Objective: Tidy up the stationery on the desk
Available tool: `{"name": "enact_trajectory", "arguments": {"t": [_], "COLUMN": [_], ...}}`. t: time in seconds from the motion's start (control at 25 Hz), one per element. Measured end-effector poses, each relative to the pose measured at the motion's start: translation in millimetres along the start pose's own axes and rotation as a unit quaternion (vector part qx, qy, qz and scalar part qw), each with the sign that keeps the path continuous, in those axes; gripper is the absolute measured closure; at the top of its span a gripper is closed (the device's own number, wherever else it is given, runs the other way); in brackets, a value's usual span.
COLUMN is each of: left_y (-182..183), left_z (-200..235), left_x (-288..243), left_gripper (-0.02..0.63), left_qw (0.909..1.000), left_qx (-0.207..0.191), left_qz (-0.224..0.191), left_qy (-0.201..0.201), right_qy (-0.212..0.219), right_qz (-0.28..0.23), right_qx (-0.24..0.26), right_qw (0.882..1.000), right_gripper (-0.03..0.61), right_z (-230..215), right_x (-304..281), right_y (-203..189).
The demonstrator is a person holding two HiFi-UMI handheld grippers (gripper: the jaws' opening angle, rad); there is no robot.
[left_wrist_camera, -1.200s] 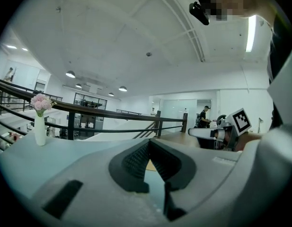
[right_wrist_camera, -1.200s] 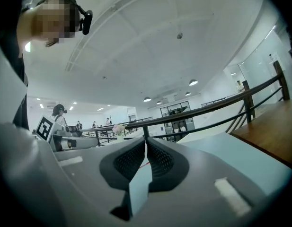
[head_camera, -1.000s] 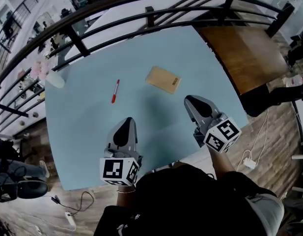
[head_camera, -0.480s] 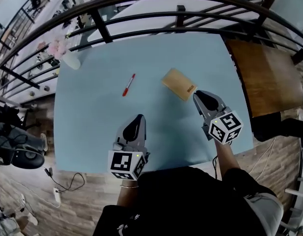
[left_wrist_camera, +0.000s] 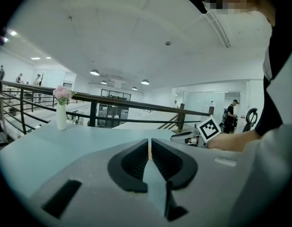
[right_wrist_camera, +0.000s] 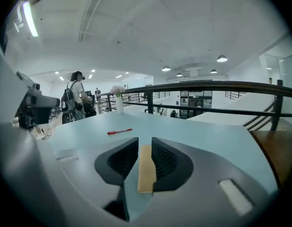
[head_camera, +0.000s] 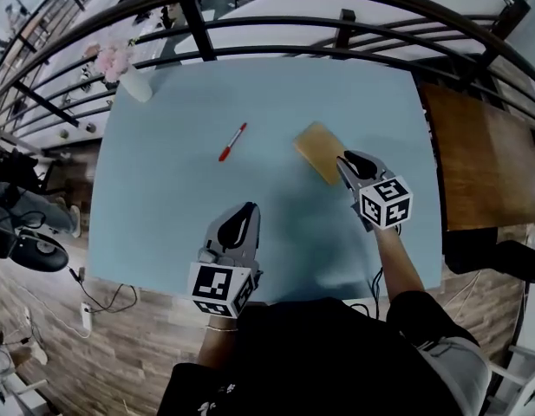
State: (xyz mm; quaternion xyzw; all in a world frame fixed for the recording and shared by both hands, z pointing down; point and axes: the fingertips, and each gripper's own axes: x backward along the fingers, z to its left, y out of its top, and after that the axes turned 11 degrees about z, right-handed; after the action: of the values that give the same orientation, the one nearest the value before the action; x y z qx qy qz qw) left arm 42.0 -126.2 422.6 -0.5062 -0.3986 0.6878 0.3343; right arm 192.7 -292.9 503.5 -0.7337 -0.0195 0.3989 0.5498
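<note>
A brown notebook [head_camera: 316, 147] lies flat on the light blue desk [head_camera: 180, 206], right of its middle. Left of it lies a red pen [head_camera: 232, 142], also seen in the right gripper view as a red pen [right_wrist_camera: 119, 131]. My right gripper [head_camera: 346, 162] sits at the notebook's near right corner. Its jaws have just been opening, and my right gripper [right_wrist_camera: 145, 142] shows the notebook [right_wrist_camera: 146, 169] through the gap, with the pads not pressing on it. My left gripper [head_camera: 244, 215] hovers over the desk's near part, and the left gripper [left_wrist_camera: 149, 142] is shut with nothing in it.
A white vase with pink flowers [head_camera: 130, 78] stands at the desk's far left corner. A dark metal railing [head_camera: 276, 33] runs behind the desk. A brown wooden table [head_camera: 488, 163] adjoins on the right. People stand in the distance [right_wrist_camera: 75, 98].
My right gripper has travelled forward and down to the notebook's near corner, and its jaws have parted. The left gripper sank a little toward the desk.
</note>
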Motion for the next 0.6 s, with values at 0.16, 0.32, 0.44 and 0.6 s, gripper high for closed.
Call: {"name": "enact_trajectory", "arguments": {"t": [0.16,0.32,0.44,0.6], "left_y": [-4.0,-9.8,-15.7,-24.5], "left_z": [3.4,5.5,7.4,10.5], "left_x": [2.4,7.6,9.6,16.4], "left_gripper": [0.586,0.581,0.580,0.580], "left_qw": [0.9998,0.9991,0.9982,0.9968], "left_qx": [0.010,0.017,0.028,0.042], "left_qz": [0.005,0.014,0.019,0.023], "left_qy": [0.017,0.036,0.049,0.064], "right_qy": [-0.004,-0.007,-0.011,-0.012], "right_qz": [0.034,0.068,0.096,0.124], "right_qx": [-0.014,-0.020,-0.013,-0.016], "right_qw": [0.999,0.997,0.995,0.992], "right_gripper": [0.467,0.456,0.445,0.420], "right_z": [-26.7,-49.7,-63.6,-72.2], "right_x": [-23.1,-42.6,-58.9,-73.6], "right_y": [-16.8,-32.4,-43.4,-55.2]}}
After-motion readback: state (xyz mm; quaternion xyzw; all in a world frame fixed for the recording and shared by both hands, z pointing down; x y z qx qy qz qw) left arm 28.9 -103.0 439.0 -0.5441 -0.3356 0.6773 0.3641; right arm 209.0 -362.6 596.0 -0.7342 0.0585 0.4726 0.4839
